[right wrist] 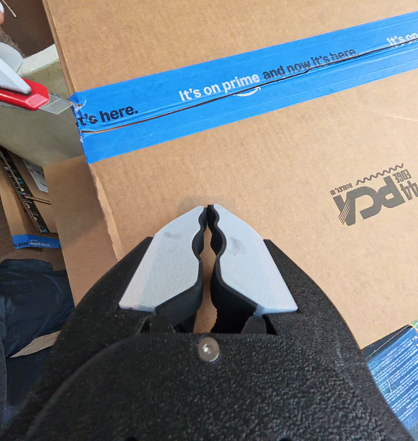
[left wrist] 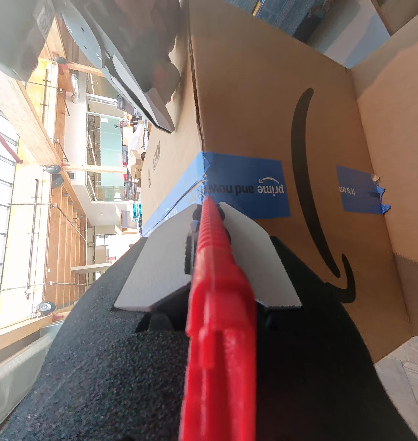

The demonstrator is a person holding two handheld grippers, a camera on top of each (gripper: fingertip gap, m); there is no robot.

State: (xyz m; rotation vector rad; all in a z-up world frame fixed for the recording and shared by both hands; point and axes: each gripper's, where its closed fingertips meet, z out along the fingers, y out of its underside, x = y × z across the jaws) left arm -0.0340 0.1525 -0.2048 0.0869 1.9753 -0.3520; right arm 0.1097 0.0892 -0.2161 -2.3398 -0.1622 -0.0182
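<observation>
My left gripper [left wrist: 209, 207] is shut on a red box cutter [left wrist: 217, 286]. The cutter's tip touches the top corner edge of a large cardboard box [left wrist: 250, 107], where the blue tape [left wrist: 246, 186] folds over. In the right wrist view the cutter's metal blade [right wrist: 57, 105] meets the end of the blue tape [right wrist: 203, 95], which has a slit [right wrist: 227, 98] running along the box seam. My right gripper [right wrist: 208, 206] is shut and empty, its tips against the top of the box [right wrist: 250, 167]. It also shows in the left wrist view [left wrist: 136, 90], above the box top.
A second cardboard box [left wrist: 394, 143] stands close beside the taped one. A blue printed box [right wrist: 398, 377] lies at the lower right. A smaller taped box [right wrist: 24, 214] and dark cloth [right wrist: 24, 298] are at the left. A large room with wooden beams [left wrist: 48, 143] lies beyond.
</observation>
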